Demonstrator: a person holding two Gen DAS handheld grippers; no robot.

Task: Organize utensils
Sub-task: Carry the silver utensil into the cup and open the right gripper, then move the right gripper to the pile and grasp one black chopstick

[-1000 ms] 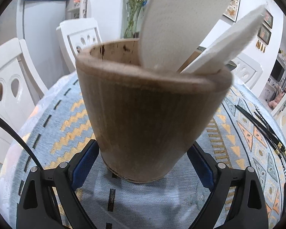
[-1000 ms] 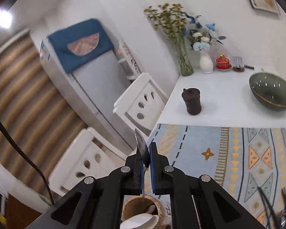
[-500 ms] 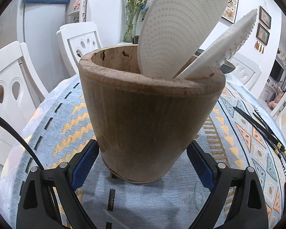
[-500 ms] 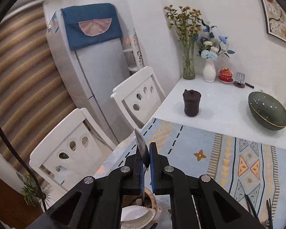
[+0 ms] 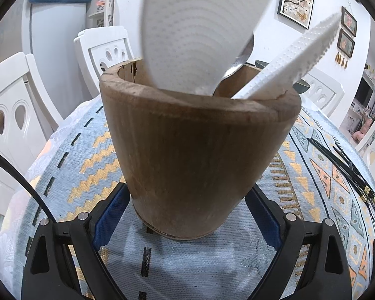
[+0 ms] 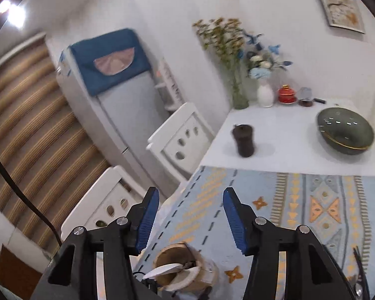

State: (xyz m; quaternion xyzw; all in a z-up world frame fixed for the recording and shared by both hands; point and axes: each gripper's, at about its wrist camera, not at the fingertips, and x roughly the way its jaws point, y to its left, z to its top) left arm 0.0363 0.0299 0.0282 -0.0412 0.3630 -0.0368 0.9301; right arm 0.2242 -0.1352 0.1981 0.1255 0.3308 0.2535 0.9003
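My left gripper (image 5: 187, 215) jaws pinch the wooden holder (image 5: 200, 150) standing on the surface (image 5: 62, 175); right gripper (image 6: 191, 218) jaws just opened, empty, metal spoon (image 5: 235, 67) in holder at 12 o'clock

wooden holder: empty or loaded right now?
Loaded. The wooden holder stands upright on the patterned cloth with two white perforated paddles and a metal utensil sticking out above its rim.

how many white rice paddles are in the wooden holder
2: one broad paddle leaning at the wooden holder's back left, one thin-edged paddle leaning out right. Others may sit hidden inside.
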